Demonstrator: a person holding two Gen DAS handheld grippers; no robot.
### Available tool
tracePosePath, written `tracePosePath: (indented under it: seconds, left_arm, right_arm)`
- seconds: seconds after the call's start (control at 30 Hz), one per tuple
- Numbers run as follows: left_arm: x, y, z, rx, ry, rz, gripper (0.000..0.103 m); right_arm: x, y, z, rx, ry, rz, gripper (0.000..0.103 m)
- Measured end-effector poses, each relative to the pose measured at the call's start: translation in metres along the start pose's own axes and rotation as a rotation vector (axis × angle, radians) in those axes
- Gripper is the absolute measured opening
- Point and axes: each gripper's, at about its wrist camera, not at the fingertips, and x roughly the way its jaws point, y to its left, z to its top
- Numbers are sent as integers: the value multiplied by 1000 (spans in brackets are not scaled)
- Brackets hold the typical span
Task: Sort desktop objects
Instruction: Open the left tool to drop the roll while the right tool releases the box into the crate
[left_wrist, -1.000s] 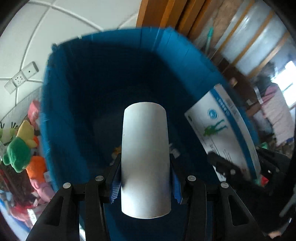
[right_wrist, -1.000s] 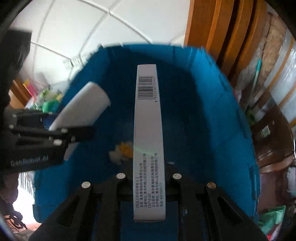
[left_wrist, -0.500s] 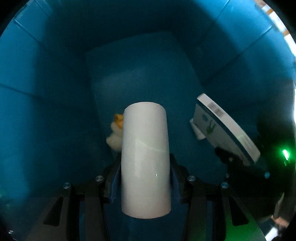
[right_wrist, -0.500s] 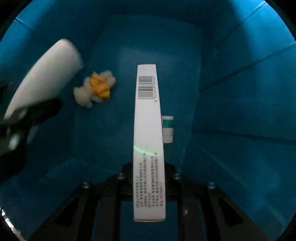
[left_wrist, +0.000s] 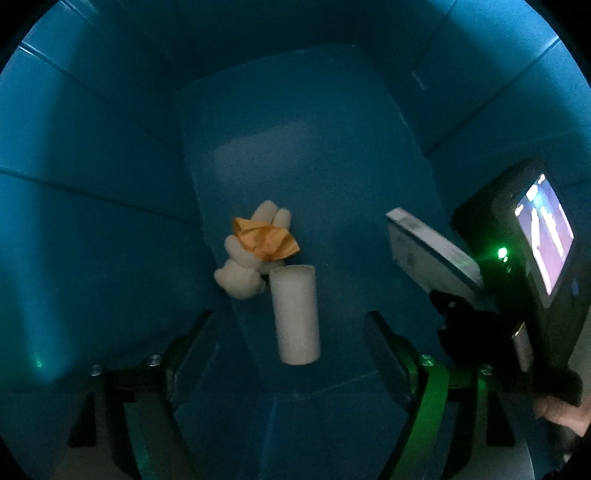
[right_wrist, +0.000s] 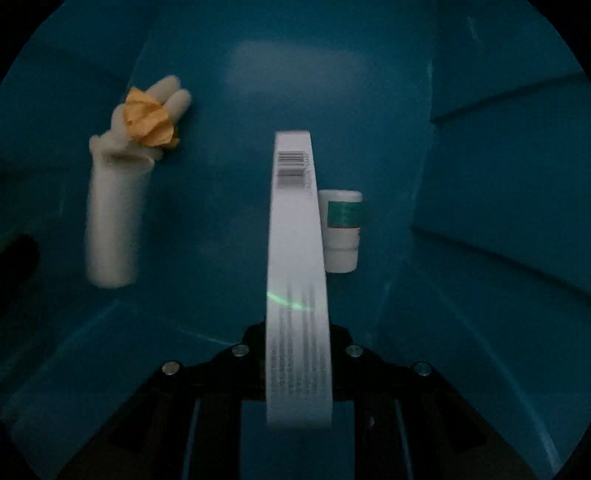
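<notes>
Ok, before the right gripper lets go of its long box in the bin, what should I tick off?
1. Left gripper jaws open and holding nothing: ok.
2. White cylinder inside the blue bin, next to the plush toy: ok. Settled: cannot tell, it is blurred.
3. Right gripper jaws shut on the long box: ok.
4. Box within the bin walls: ok, blue on every side.
5. Landing spot free: cannot tell. The small bottle shows right beside the box.
6. The two grippers apart: ok in the left wrist view.
</notes>
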Motion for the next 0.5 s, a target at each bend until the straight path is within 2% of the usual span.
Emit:
tracePosePath:
  seconds: [0.13,0.17,0.2,0.23,0.27,0.3,0.5]
  left_arm:
    - [-8,-5,-1,9,-29,-14,81]
    - [-8,-3,6,11,-35,-20,81]
    - [-10,-2,11,14,-41,-27,81]
    - [-12,-3,11,16,-44,-37,81]
    - [-15,-3,10,14,-45,-46,81]
    - [-17,-3,10,12,-45,-55,81]
    - [-32,-3,9,7,-74,-72,81]
  right_arm:
    - [-8,-4,1,11,-17,8,18]
    - [-8,-5,1,13,-14,6,24]
    - [-8,-6,1,18,-9,8,41]
    - [-9,-6,1,21,-6,14,53]
    - [-10,-7,1,24,-4,19,77]
    - [-12,-6,1,21,-6,19,87]
    - [-37,-9,-2,23,-48,16,87]
